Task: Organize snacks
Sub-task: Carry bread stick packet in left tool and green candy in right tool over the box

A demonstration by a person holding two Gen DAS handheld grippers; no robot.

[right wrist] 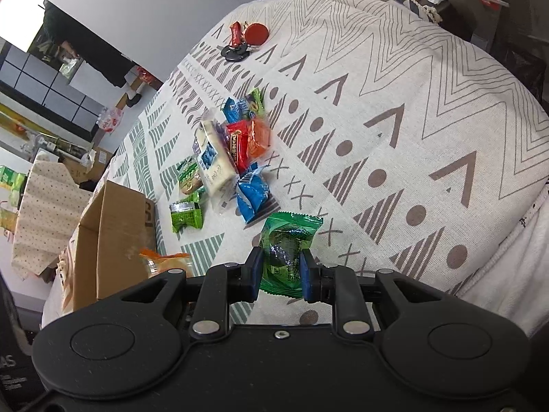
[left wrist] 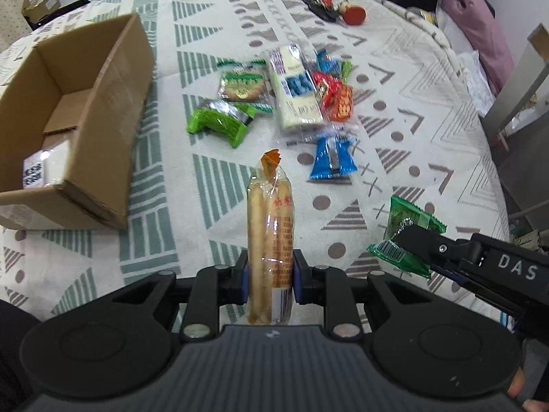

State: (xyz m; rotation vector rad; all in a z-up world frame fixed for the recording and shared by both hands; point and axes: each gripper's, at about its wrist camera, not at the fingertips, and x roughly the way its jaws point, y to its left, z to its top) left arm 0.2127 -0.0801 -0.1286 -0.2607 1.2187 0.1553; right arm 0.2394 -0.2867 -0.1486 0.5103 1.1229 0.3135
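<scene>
Because both packets are probably going into the cardboard box (left wrist: 85,110) at the left, the left gripper (left wrist: 269,274) is clamping the biscuit-stick pack (left wrist: 270,237), while the right gripper (right wrist: 281,271) is pinching the green snack packet (right wrist: 286,250) above the tablecloth (right wrist: 394,120)

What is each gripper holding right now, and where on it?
Left gripper clamps the clear breadstick pack near its lower end. Right gripper pinches the green snack packet across its lower half.
</scene>
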